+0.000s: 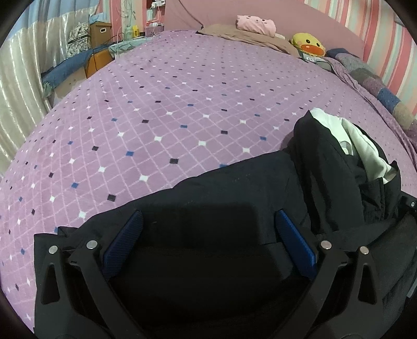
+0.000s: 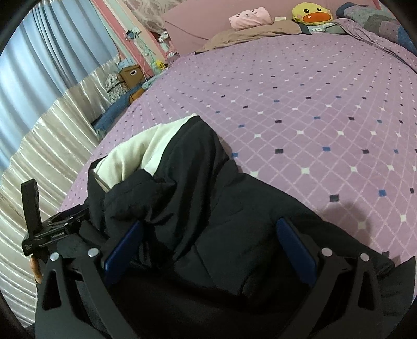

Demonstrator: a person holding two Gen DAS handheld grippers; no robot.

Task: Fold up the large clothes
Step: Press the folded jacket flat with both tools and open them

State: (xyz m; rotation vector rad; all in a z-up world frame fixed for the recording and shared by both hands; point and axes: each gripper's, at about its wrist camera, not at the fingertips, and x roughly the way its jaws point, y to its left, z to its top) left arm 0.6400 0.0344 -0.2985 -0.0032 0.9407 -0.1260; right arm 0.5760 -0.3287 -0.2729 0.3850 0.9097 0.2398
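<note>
At the left, the left tool (image 1: 208, 237) hung low over the near edge of the bed (image 1: 182, 109), its two blue pads (image 1: 123, 242) spread wide apart with nothing pinched between them. Under and between those pads lay the black jacket (image 1: 234, 187), a flat dark spread across the lilac diamond-patterned cover, reaching from about seven o'clock to four o'clock in that view. Toward three o'clock the jacket bunched up into a heap, and its cream lining (image 1: 357, 140) showed at the top of the folds.

Further right, the right tool (image 2: 208, 240) stood over the same jacket (image 2: 192, 182), its pads (image 2: 297, 250) likewise held wide apart, the cloth lying between them but not gripped. From this side the cream lining (image 2: 130, 153) sat at ten o'clock, and the body of the left tool (image 2: 52, 229) poked in at nine o'clock, just beside the heap.

At the far end of the bed, near twelve o'clock, a folded pink garment (image 2: 250, 17) rested on a brown pillow (image 2: 250, 32), with a yellow duck plush (image 2: 311, 11) just beside it at one o'clock.
</note>
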